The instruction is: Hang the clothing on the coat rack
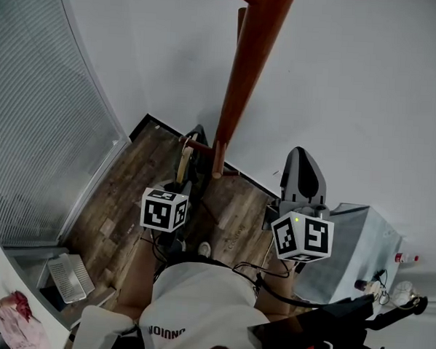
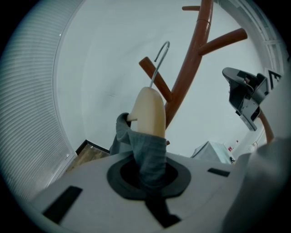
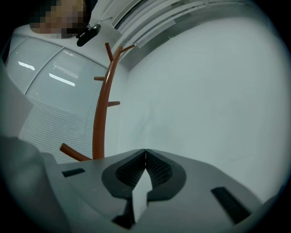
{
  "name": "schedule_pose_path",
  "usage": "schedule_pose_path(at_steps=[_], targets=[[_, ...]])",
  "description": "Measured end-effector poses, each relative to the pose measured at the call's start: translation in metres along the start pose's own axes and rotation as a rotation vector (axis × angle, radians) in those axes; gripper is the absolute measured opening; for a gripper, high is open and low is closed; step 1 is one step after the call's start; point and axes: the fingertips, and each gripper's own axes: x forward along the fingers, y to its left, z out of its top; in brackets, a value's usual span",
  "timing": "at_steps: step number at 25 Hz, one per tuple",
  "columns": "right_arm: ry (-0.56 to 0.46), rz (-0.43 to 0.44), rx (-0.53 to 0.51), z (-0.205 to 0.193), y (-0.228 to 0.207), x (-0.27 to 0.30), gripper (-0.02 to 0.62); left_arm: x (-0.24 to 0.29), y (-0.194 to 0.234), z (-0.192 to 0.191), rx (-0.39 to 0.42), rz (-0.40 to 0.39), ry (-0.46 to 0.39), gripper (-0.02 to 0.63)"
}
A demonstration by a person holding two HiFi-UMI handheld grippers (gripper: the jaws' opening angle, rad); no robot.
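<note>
My left gripper (image 2: 148, 175) is shut on grey clothing (image 2: 148, 152) draped over a pale wooden hanger (image 2: 149, 111). The hanger's metal hook (image 2: 159, 59) stands up near a lower branch of the red-brown coat rack (image 2: 188, 73) without touching it. In the head view, the left gripper (image 1: 181, 177) holds the hanger (image 1: 184, 155) just left of the coat rack pole (image 1: 245, 69). The right gripper (image 1: 301, 158) sits right of the pole, apart from it. Its jaws (image 3: 145, 152) are shut with nothing between them, and the coat rack (image 3: 101, 113) stands to their left.
A grey cabinet (image 1: 356, 247) stands at the right by the white wall. A white basket (image 1: 67, 275) lies on the wood floor (image 1: 122, 201) at the lower left. A blind-covered glass wall (image 1: 39, 110) closes the left side.
</note>
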Motion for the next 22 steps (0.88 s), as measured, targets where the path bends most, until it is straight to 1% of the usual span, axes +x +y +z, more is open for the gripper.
schedule_pose_path(at_steps=[13, 22], targets=[[0.011, -0.025, -0.012, -0.003, -0.007, -0.001, 0.02, 0.015, -0.006, -0.008, 0.02, -0.027, 0.043, 0.02], [0.019, -0.039, -0.016, -0.005, -0.011, 0.001, 0.02, 0.025, -0.007, -0.014, 0.04, -0.029, 0.069, 0.02]])
